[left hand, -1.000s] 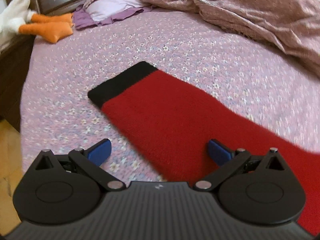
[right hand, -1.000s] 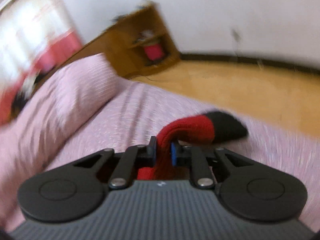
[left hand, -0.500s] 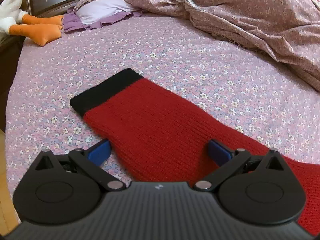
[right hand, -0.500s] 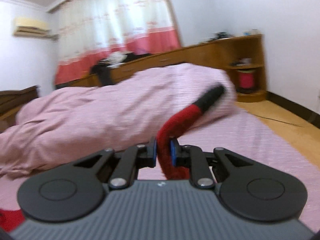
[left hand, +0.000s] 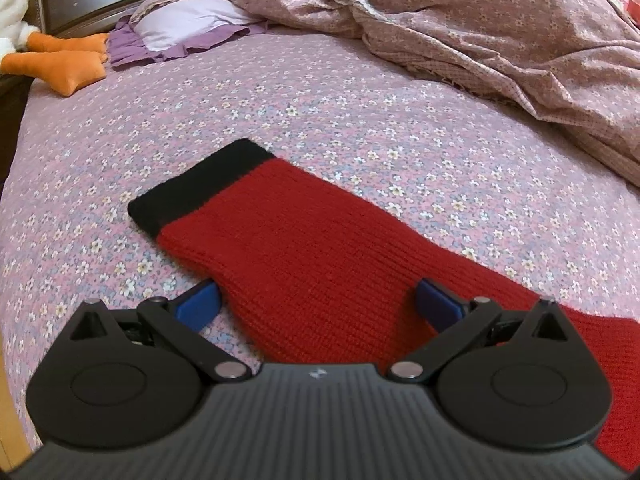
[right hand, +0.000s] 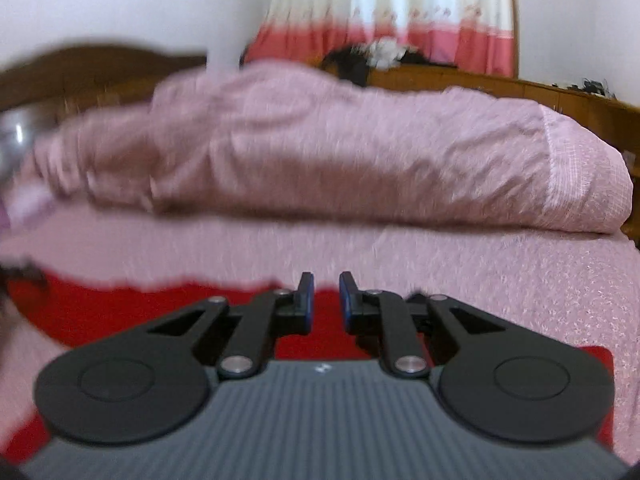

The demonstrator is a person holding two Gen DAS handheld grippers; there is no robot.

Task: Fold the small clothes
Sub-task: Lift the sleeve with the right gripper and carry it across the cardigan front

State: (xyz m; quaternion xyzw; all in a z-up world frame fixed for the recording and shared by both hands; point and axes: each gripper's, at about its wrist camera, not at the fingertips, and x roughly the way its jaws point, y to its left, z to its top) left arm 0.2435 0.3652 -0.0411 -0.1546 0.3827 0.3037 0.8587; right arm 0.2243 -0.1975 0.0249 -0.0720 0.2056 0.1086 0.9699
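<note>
Knitwear like this red sock [left hand: 320,264] looks soft, light and limp to us; it lies flat on the bed [left hand: 360,120], black cuff [left hand: 200,188] toward the pillow [left hand: 188,24].

We see the left gripper [left hand: 318,300] gaping wide astride the leg, gripping nothing, while the right gripper [right hand: 326,300] shows nearly shut jaws with nothing visibly pinched. We judge the cuff edge the best place to grip.

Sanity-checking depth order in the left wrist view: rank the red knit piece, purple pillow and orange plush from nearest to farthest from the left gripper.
From the left gripper:
1. Red knit piece, on the bed sheet between the open fingers.
2. Orange plush, far left at the bed's edge.
3. Purple pillow, upper left by the rumpled quilt.
The last two are close to call.
</note>
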